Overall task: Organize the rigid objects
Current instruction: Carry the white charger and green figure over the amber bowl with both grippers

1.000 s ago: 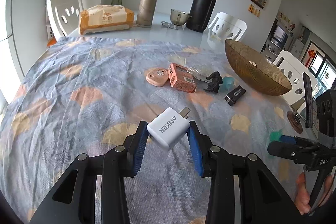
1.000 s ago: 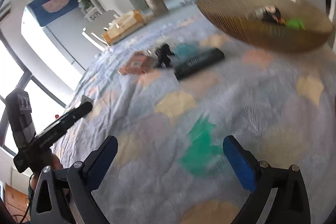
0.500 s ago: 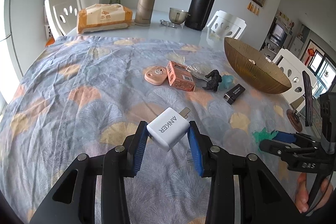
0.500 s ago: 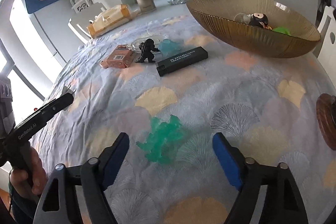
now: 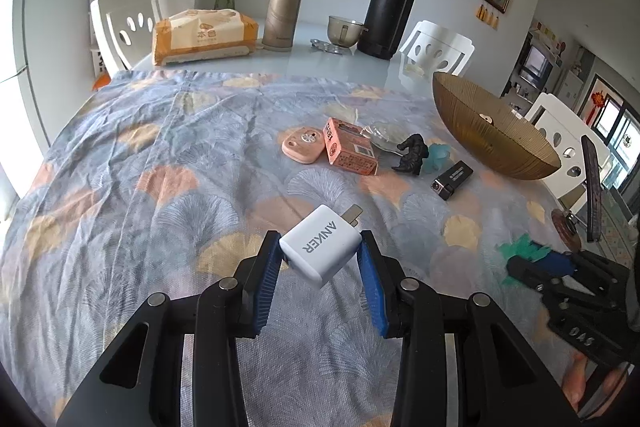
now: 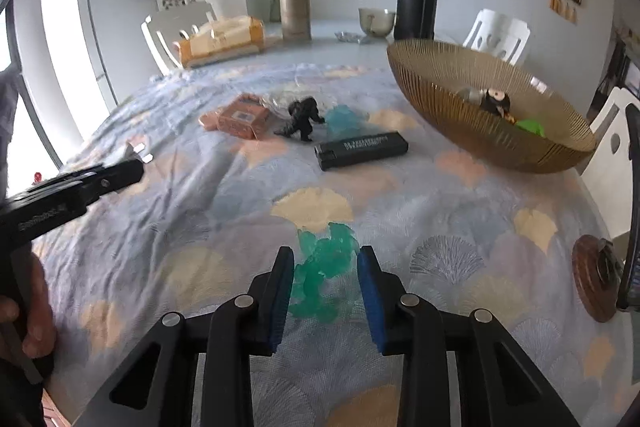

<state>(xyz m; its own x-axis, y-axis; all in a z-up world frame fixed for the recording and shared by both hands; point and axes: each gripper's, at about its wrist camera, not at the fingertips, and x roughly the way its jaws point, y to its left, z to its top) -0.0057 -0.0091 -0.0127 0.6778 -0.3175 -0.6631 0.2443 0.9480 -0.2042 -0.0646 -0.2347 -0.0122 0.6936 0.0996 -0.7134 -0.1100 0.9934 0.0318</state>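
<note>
Two grips are live at once, and each has its own way of failing. My left gripper [image 5: 320, 259] is clamped on the white charger [image 5: 318, 251], a smooth, hard, rounded block held above the cloth near the table's near edge. It sits cocked between the pads, gripped corner to corner and not flat face to flat face, so I judge it could twist or squirt out if I swing it fast toward the bowl [image 6: 452, 115].

My right gripper [image 6: 325, 269] has its jaws closing around the green figure [image 6: 326, 259], a translucent, knobbly little toy on the cloth toward the table's near right edge. I cannot tell whether the pads press on it yet. Its lumpy limbs give the flat blue pads [image 6: 370, 291] few true faces, so it may tip, pivot or slide away on closing. The tablecloth [image 6: 200, 219] is soft, crinkled fabric; jaws this low could pinch a fold and drag it, disturbing the black lighter [image 6: 362, 150], the black figure [image 6: 302, 119] and the orange box [image 6: 242, 117] lying mid-table.

The bowl, ribbed amber glass with a flaring thin rim, stands at the far right edge, already holding small pieces. Knocking its rim on delivery could rock it.
</note>
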